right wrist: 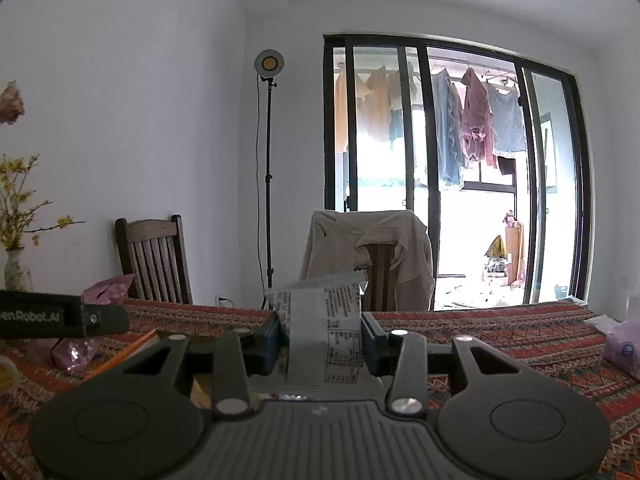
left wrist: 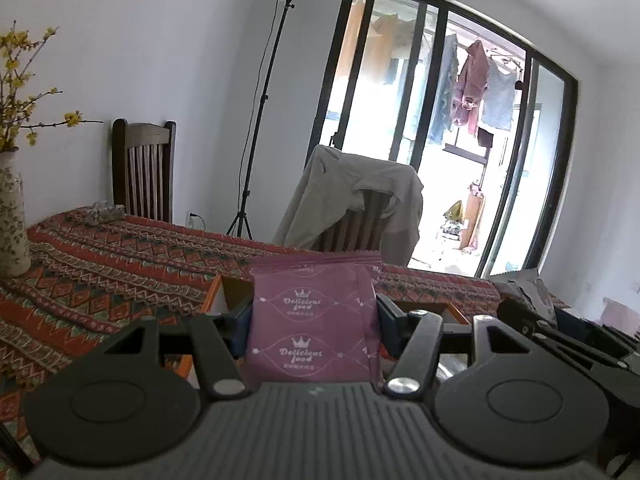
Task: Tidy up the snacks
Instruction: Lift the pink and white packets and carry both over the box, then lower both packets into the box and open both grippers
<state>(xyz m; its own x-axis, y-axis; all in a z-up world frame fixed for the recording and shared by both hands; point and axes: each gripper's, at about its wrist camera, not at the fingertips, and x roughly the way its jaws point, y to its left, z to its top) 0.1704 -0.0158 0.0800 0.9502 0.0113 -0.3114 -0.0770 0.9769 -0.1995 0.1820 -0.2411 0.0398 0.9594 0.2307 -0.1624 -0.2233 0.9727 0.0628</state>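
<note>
Item one, the table (left wrist: 120, 264): I see it under a red patterned cloth, filling the lower half of both wrist views.

Item two, the glass doors (right wrist: 452, 168): at two o'clock from my grippers, with laundry (right wrist: 476, 120) hanging beyond them.

Item three, two wooden chairs: a bare chair (left wrist: 144, 172) at ten o'clock against the wall, and a draped chair (left wrist: 356, 204) at twelve o'clock with a beige garment over its back.

Item four, the lamp stand (left wrist: 260, 100): between the chairs, at eleven o'clock, head turned toward me.

Item five, the vase (left wrist: 12, 216): at nine o'clock in the left view, holding yellow-flowered twigs.

Item six, the orange-rimmed box (left wrist: 216, 292): on the table just below and behind my left gripper; I cannot tell its contents.

Item seven, the left gripper (left wrist: 314, 316): I hold the purple snack packet (left wrist: 316, 312) pinched upright between its blue pads, above the box.

Item eight, the right gripper (right wrist: 322, 340): its pads pinch the grey snack packet (right wrist: 320, 332), printed back facing me, raised off the cloth.

Item nine, loose purple wrappers (right wrist: 106, 290): at nine o'clock in the right view, beside the left gripper's black body.
</note>
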